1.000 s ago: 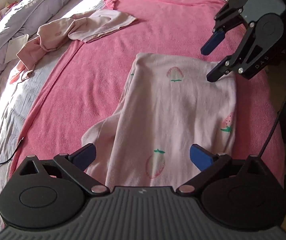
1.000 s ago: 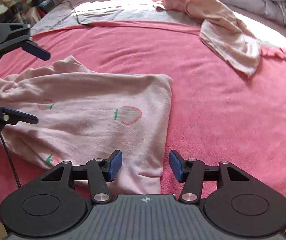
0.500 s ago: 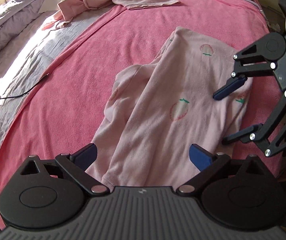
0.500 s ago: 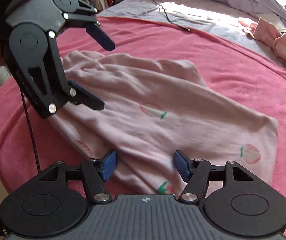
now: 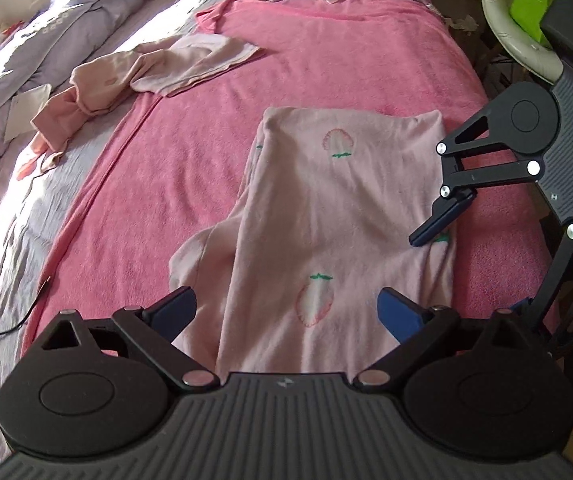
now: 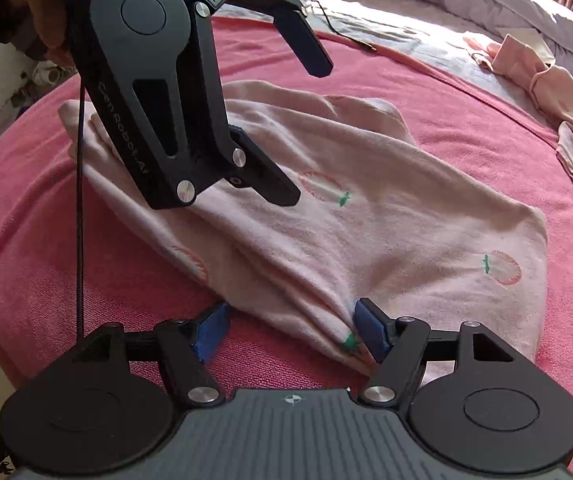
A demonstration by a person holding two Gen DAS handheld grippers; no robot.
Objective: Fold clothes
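a pale pink garment (image 5: 342, 216) printed with strawberries is seen lying partly folded on a pink towel blanket (image 5: 326, 60) that covers a bed. in the left wrist view the left claw (image 5: 286, 310) is held spread wide above the near end of the garment, with nothing gripped between its blue pads (image 5: 398, 312). the right claw (image 5: 482, 268) is seen at the right edge of the garment, one dark finger lowered close over the cloth beside a strawberry print.

in the right wrist view the right claw (image 6: 290, 330) is shown released, its blue pads (image 6: 370, 330) set either side of the garment's near edge; the right-hand pad is touching a bunched fold of the garment (image 6: 366, 224), while the left-hand pad lies over the bare blanket (image 6: 466, 120). the left claw (image 6: 306, 120) is seen spread open above the far part of the garment.

a second pink garment (image 5: 134, 76) is seen crumpled farther up the bed, partly on a grey sheet (image 5: 6, 208), well apart from the first. a thin black cable (image 5: 10, 328) lies on the sheet.
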